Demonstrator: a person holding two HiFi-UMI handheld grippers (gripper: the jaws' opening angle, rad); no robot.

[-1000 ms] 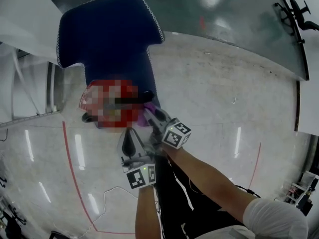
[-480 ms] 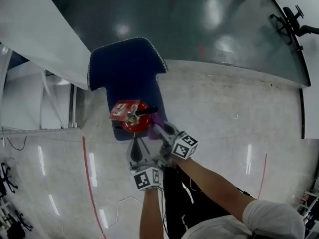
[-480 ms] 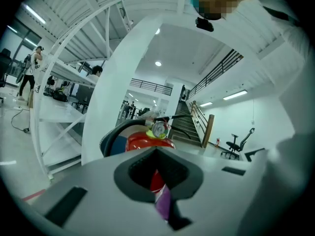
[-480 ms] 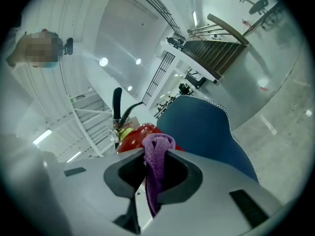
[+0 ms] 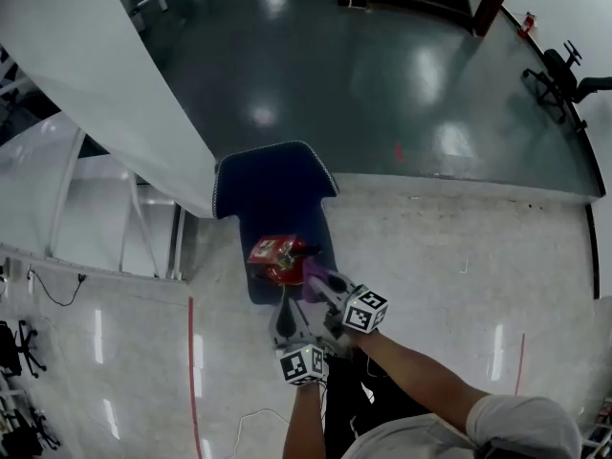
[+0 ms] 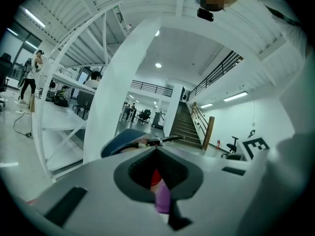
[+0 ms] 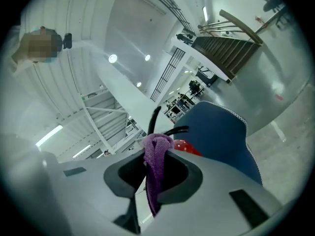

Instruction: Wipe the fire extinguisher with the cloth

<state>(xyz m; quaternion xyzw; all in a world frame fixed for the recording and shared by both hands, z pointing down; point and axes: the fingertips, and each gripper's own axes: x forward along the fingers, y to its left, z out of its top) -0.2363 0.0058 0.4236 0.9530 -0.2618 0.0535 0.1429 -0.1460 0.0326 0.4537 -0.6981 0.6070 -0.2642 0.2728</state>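
A red fire extinguisher (image 5: 277,259) stands on a dark blue mat (image 5: 273,194) on the pale floor, seen from above. My right gripper (image 5: 321,281) is shut on a purple cloth (image 5: 312,273), which lies against the extinguisher's near right side. In the right gripper view the cloth (image 7: 156,163) hangs from the closed jaws, with the red body (image 7: 188,147) and black handle just beyond. My left gripper (image 5: 287,316) hovers shut and holding nothing, just short of the extinguisher. Through its jaw gap show the red body (image 6: 155,177) and the cloth (image 6: 162,198).
A white slanted beam (image 5: 105,75) runs along the mat's left side. Dark glossy floor (image 5: 402,75) lies beyond, with an office chair (image 5: 566,73) far right. A red floor line (image 5: 191,371) and a cable (image 5: 57,290) are at left. A staircase (image 6: 189,127) rises behind.
The head view has pulled back and up, so the extinguisher, mat and both grippers look smaller and more floor shows. The right gripper still holds the cloth by the extinguisher.
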